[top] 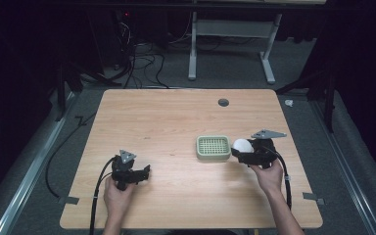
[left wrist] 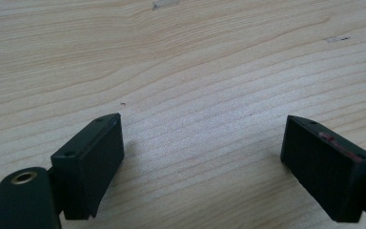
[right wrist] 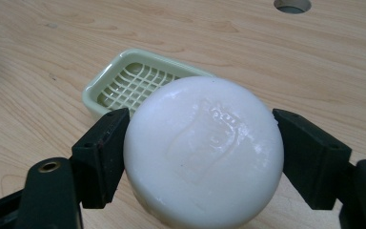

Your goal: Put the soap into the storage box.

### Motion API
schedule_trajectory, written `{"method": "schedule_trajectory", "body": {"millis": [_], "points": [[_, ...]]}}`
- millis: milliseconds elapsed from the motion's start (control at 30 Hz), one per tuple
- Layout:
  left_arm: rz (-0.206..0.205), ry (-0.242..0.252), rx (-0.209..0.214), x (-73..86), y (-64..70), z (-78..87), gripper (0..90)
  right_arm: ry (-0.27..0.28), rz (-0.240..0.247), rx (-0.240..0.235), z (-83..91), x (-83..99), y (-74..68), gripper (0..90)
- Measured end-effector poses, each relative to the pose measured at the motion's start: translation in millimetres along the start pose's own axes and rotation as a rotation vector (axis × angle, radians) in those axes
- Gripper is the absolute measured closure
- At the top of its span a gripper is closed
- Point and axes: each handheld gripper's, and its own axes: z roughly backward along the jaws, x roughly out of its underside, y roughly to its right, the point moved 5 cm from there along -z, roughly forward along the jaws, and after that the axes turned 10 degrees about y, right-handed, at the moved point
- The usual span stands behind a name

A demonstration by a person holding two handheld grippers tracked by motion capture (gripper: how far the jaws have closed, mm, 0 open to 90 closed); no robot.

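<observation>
The left hand-held gripper [top: 144, 172] sat low over the bare tabletop [top: 166, 117] at the near left, its jaws spread wide apart with nothing between them. Right of centre lay a pale green dish [top: 213, 148] with a grid floor. Just beside its right edge, the right hand-held gripper [top: 240, 151] was clamped on a round white soap [right wrist: 203, 152], both jaws pressing its sides.

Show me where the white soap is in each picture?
High view: the white soap is right of the centre, in the right gripper, beside the green soap dish.
Left gripper view: bare wood between open jaws here.
Right gripper view: the soap is in the middle, between the jaws.
Shared landmark: the green soap dish.
</observation>
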Motion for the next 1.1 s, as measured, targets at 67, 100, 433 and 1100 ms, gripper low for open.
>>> {"method": "schedule_trajectory", "body": {"millis": [67, 100, 433, 1100], "points": [[0.0, 0.0, 0.0, 0.0, 0.0, 0.0, 15.0, 0.0, -0.003, -0.002, -0.3, -0.6, -0.9, 24.8], [0.0, 0.0, 0.0, 0.0, 0.0, 0.0, 15.0, 0.0, -0.001, -0.004, -0.8, -1.5, -1.7, 24.8], [0.0, 0.0, 0.0, 0.0, 0.0, 0.0, 15.0, 0.004, 0.0, -0.021, -3.1, -6.4, -6.0, 24.8], [0.001, 0.001, 0.0, 0.0, 0.0, 0.0, 15.0, -0.003, 0.015, -0.059, -13.3, -17.1, -16.8, 24.9]]}}
